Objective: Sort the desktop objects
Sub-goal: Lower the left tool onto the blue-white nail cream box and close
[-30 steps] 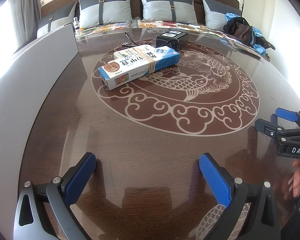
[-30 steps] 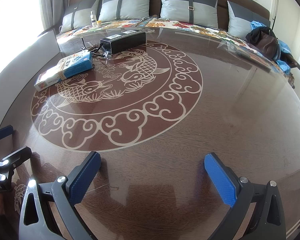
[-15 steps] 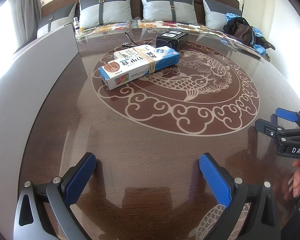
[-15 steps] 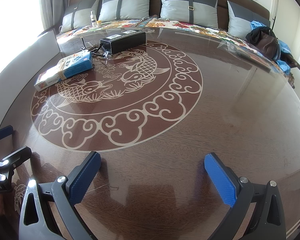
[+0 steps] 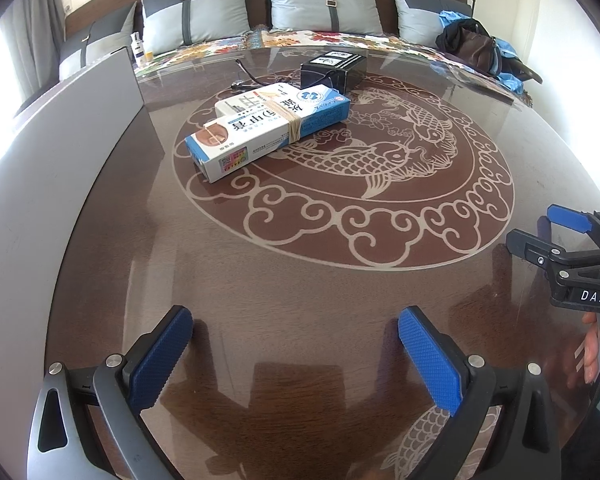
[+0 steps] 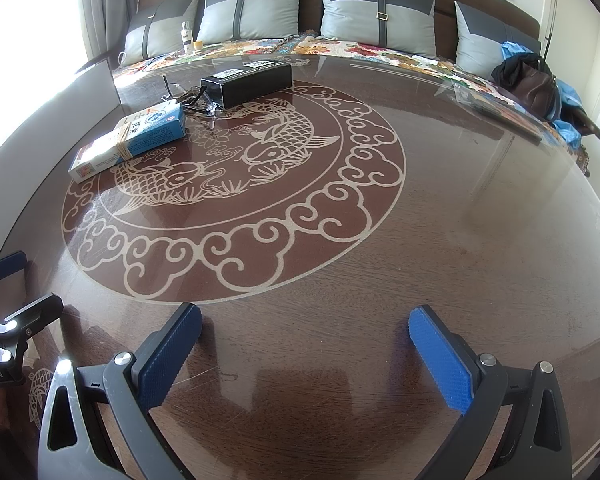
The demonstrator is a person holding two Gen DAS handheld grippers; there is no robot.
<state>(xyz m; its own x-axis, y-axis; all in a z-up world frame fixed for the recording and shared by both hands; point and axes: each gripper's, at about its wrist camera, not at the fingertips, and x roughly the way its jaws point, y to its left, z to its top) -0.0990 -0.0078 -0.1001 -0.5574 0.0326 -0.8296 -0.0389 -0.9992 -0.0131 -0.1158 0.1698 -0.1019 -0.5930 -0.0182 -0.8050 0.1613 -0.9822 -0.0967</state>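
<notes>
Nothing moved: both claws (image 5: 296, 354) (image 6: 306, 352) gape empty; banded boxes (image 5: 268, 128) lie lengthwise pointing far-right.

Left wrist view: low over the near edge of the table (image 5: 340, 280), looking forward along the left gripper (image 5: 296, 356) toward the far cushions (image 5: 324, 4). The bundled boxes (image 5: 268, 128) sit mid-distance, left of centre; the right gripper (image 5: 540, 232) enters at the right edge.

Right wrist view: same low height, set further right, facing far and slightly left along the right gripper (image 6: 304, 356). The bundled boxes (image 6: 128, 140) lie far left; the left gripper (image 6: 24, 284) shows at the left edge.

Shared: carp medallion, black box (image 5: 334, 66) (image 6: 248, 80), the cushions, bag at far right.
</notes>
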